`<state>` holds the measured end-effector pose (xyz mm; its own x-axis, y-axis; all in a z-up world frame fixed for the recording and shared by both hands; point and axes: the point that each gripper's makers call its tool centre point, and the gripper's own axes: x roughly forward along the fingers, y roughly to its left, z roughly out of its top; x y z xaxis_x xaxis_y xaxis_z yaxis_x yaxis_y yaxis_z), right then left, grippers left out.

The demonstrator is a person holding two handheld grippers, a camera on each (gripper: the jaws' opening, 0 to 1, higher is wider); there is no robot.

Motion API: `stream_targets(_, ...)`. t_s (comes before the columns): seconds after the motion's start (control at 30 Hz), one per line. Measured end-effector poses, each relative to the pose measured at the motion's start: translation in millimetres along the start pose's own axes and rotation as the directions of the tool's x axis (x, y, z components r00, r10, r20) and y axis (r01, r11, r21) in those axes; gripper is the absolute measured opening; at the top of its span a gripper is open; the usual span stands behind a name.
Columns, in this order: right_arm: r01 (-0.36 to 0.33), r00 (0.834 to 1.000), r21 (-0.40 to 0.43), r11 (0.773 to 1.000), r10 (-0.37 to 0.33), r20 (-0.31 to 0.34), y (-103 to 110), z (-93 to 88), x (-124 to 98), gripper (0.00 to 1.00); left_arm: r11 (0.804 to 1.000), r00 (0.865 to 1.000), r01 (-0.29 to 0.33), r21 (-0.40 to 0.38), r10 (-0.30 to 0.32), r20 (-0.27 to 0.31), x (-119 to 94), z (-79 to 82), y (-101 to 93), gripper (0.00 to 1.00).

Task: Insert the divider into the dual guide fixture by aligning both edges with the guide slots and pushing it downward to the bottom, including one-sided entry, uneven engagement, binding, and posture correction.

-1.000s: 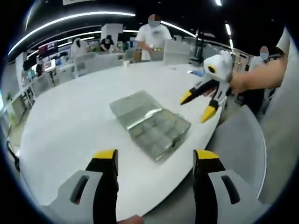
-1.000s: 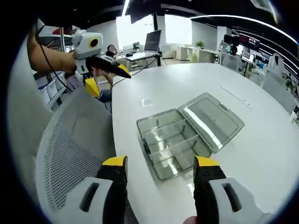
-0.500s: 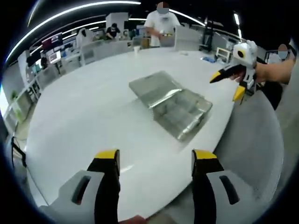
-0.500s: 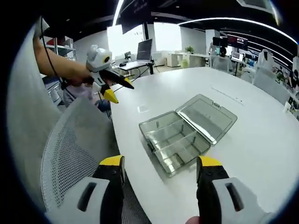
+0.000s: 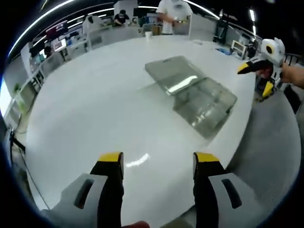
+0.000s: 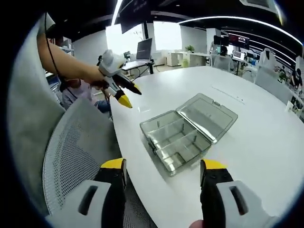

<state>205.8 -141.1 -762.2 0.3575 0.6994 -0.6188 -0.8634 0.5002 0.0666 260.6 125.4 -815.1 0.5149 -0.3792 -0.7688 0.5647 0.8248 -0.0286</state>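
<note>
Since a second ago the left gripper has been carried over the tabletop, and the box is now seen farther off, up and to the right. Both grippers' yellow-tipped fingers are held apart, empty. The right gripper is poised over the tabletop edge beside a mesh chair. The clear box lies open, lid flat, dividers upright inside. No writing can be read.

No text, label, brand or number can be read in either view. The monitors in the background glow, but what is on them is too small and blurred to make out.
</note>
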Motion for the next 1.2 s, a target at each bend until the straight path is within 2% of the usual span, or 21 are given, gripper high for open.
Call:
stream_targets(0.07,0.007,1.0,0.009,1.0,-0.007,0.008,-2.0,1.2,-1.4,0.6,0.999,0.999,-0.022,-0.043,0.021,-0.027,5.0,-3.7,4.9,0.55)
stream_targets(0.17,0.015,1.0,0.008,1.0,-0.015,0.006,-3.5,0.7,-2.2,0.6,0.997,0.998,-0.04,-0.062,0.036,-0.06,16.0,-4.9,8.0,0.54)
stream_targets(0.4,0.021,1.0,0.009,1.0,-0.021,0.009,-6.0,0.9,-2.2,0.6,0.992,0.993,-0.081,-0.092,0.073,-0.093,29.5,-4.7,13.2,0.5)
stream_targets(0.5,0.023,1.0,0.011,1.0,-0.023,0.014,-7.3,1.7,-2.3,0.6,0.988,0.985,-0.123,-0.095,0.109,-0.134,34.1,-11.1,19.5,0.48)
stream_targets(0.77,0.025,0.999,0.014,1.0,-0.025,0.02,-8.6,2.6,-1.8,0.59,0.977,0.968,-0.179,-0.118,0.154,-0.196,37.7,-21.5,26.9,0.46)
stream_targets(1.07,0.024,0.999,0.017,1.0,-0.024,0.022,-10.8,2.4,-0.7,0.59,0.967,0.956,-0.213,-0.14,0.177,-0.232,44.0,-27.6,31.4,0.43)
stream_targets(1.2,0.025,0.999,0.016,1.0,-0.025,0.021,-12.1,1.7,-1.2,0.59,0.963,0.957,-0.213,-0.165,0.172,-0.233,44.7,-26.9,30.3,0.42)
